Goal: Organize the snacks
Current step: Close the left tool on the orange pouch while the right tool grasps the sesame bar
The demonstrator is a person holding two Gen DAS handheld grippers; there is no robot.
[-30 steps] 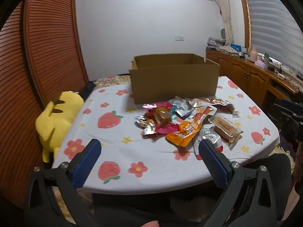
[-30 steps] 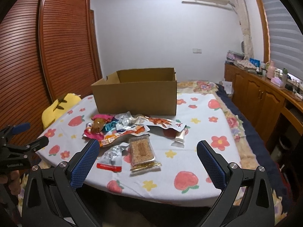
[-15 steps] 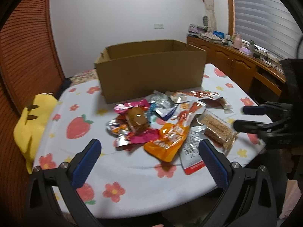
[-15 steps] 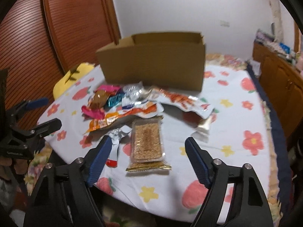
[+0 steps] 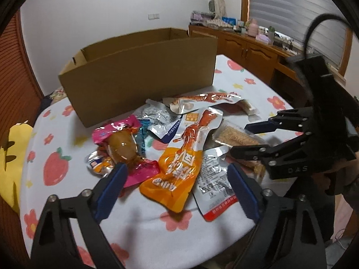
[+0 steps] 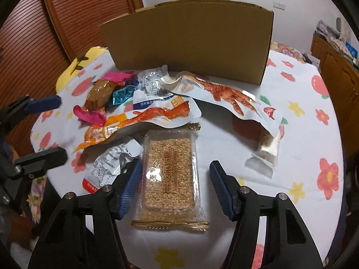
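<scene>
A pile of snack packets lies on the flowered tablecloth in front of an open cardboard box (image 5: 143, 71) (image 6: 193, 38). My right gripper (image 6: 176, 186) is open, its blue pads either side of a clear-wrapped sesame bar (image 6: 169, 172), which also shows in the left wrist view (image 5: 235, 137). My left gripper (image 5: 177, 190) is open above the near end of an orange packet (image 5: 179, 168) (image 6: 139, 121). A pink-wrapped brown snack (image 5: 122, 146) lies left of it. A silver packet (image 5: 215, 183) lies to its right.
A long white packet with red print (image 6: 224, 96) lies in front of the box. A yellow plush toy (image 5: 11, 157) sits at the table's left edge. A wooden sideboard (image 5: 251, 49) stands at the right, and a slatted wooden door (image 6: 85, 9) at the left.
Both grippers have moved forward and down toward the pile. The right gripper has narrowed and now straddles the sesame bar. The left gripper now hangs over the orange packet.
</scene>
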